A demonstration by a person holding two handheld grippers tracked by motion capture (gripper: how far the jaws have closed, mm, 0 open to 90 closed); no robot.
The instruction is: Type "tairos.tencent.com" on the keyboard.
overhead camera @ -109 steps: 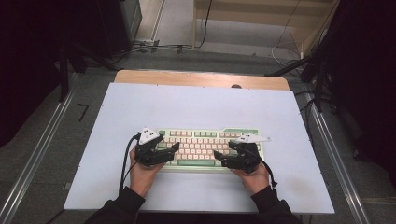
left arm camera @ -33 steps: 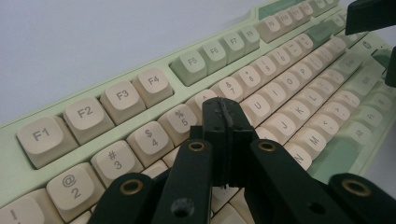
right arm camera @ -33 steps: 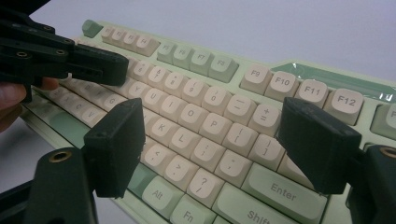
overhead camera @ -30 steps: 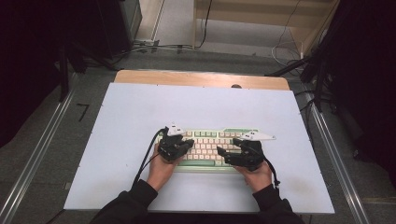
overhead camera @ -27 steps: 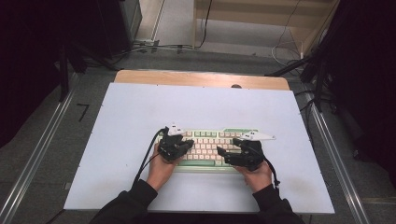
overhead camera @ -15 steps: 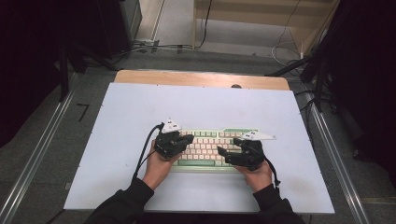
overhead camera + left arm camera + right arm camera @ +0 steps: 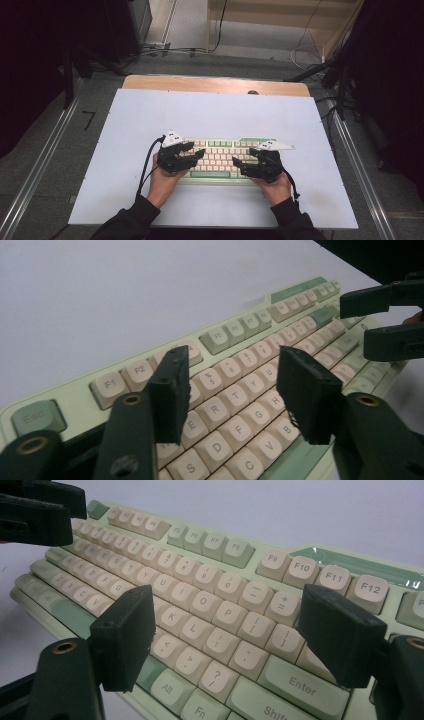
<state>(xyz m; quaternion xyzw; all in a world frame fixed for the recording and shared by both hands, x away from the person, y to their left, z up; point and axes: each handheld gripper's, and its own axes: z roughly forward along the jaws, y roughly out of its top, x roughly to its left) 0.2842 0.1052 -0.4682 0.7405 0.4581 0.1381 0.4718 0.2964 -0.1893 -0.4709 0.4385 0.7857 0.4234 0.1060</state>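
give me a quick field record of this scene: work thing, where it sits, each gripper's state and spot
work thing: keyboard, pale green case with cream keys
surface: white table, keyboard near the person's edge
left gripper: jaws have just been opening, nothing between them, above the keyboard's left half
left fingers: apart over the letter keys
right gripper: open, nothing held, above the keyboard's right half
right fingers: wide apart over the keys left of Enter
contact with keys: cannot tell
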